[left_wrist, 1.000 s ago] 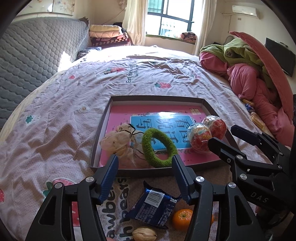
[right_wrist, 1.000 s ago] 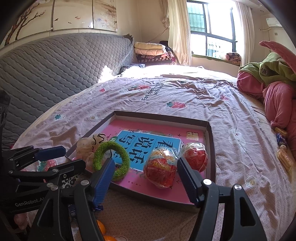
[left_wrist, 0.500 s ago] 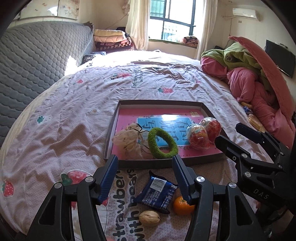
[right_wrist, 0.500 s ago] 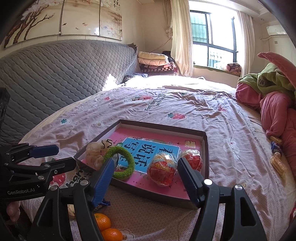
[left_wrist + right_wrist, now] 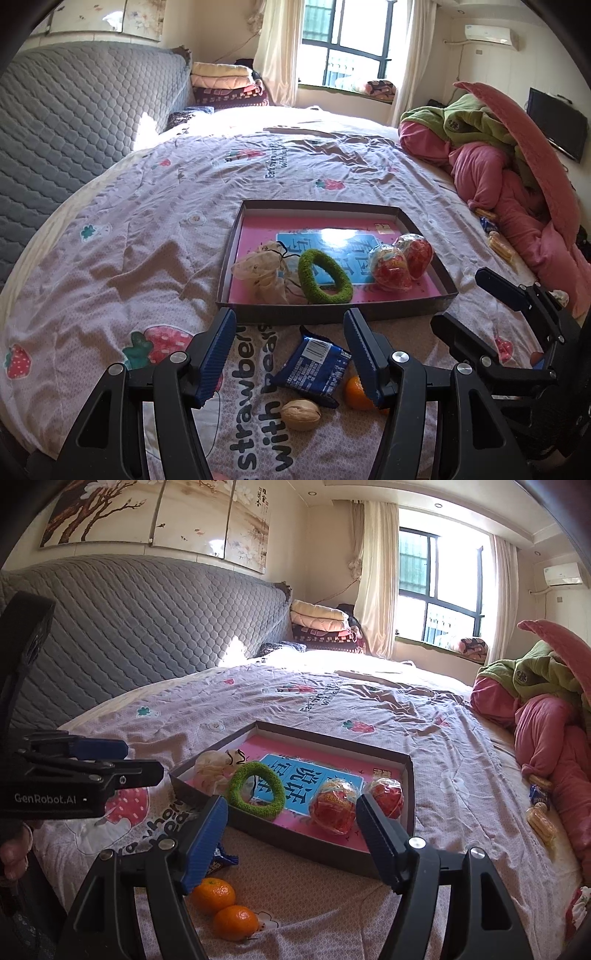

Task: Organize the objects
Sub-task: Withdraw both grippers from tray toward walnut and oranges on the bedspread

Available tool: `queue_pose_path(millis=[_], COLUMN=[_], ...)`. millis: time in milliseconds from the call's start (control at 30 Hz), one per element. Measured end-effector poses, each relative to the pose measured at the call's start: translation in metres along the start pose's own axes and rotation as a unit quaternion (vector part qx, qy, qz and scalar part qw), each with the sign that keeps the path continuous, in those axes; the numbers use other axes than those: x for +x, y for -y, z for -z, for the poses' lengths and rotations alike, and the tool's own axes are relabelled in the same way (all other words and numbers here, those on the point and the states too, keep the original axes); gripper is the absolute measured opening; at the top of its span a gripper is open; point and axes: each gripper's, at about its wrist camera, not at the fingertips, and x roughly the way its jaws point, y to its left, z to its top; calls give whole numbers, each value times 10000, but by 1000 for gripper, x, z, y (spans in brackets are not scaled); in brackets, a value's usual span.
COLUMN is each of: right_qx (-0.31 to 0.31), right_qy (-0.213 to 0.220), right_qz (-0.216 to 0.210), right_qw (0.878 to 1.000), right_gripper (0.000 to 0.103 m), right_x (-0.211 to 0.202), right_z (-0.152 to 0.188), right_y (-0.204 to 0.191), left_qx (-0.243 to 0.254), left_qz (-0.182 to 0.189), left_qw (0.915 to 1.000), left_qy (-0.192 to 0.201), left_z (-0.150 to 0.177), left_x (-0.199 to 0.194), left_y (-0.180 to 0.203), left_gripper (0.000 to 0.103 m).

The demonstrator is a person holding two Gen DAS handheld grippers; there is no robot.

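Note:
A shallow dark box (image 5: 332, 315) (image 5: 295, 843) with a pink lining lies on the bed. It holds a green ring (image 5: 324, 276) (image 5: 256, 790), a beige mesh pouch (image 5: 260, 269) (image 5: 212, 768) and two red wrapped balls (image 5: 402, 260) (image 5: 334, 805). In front of it on the sheet lie a blue snack packet (image 5: 314, 365), a walnut (image 5: 300, 414) and two oranges (image 5: 225, 906), one showing in the left wrist view (image 5: 356, 393). My left gripper (image 5: 290, 350) is open and empty above the packet. My right gripper (image 5: 291, 834) is open and empty near the box's front edge.
A grey quilted headboard (image 5: 129, 638) stands at the left. A heap of pink and green blankets (image 5: 498, 166) (image 5: 546, 709) lies at the right. Small snack packets (image 5: 539, 812) lie by the heap. The strawberry-print sheet (image 5: 129, 240) stretches to the far window.
Both grippers have pulled back and up from the box, so more of the bed shows. The walnut, packet and oranges have come fully into view. Nothing was grasped.

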Motion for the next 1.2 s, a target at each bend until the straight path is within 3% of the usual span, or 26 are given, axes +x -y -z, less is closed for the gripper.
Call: queue_pose_path(millis=[400,1200], right_qx=[47,18], right_qy=[-94,-472], right_qz=[-3,30], right_qw=[9999,9989], right_gripper=[72,73], right_x=[-10,-11], right_z=[14,33], right_y=[-4,-10], left_qx=[-56,214], left_qz=[-11,-68], left_qw=[10000,9993], left_qy=[65,-310], left_z=[10,43], left_x=[-15,-8], left_y=[-4,0], left_gripper=[63,63])
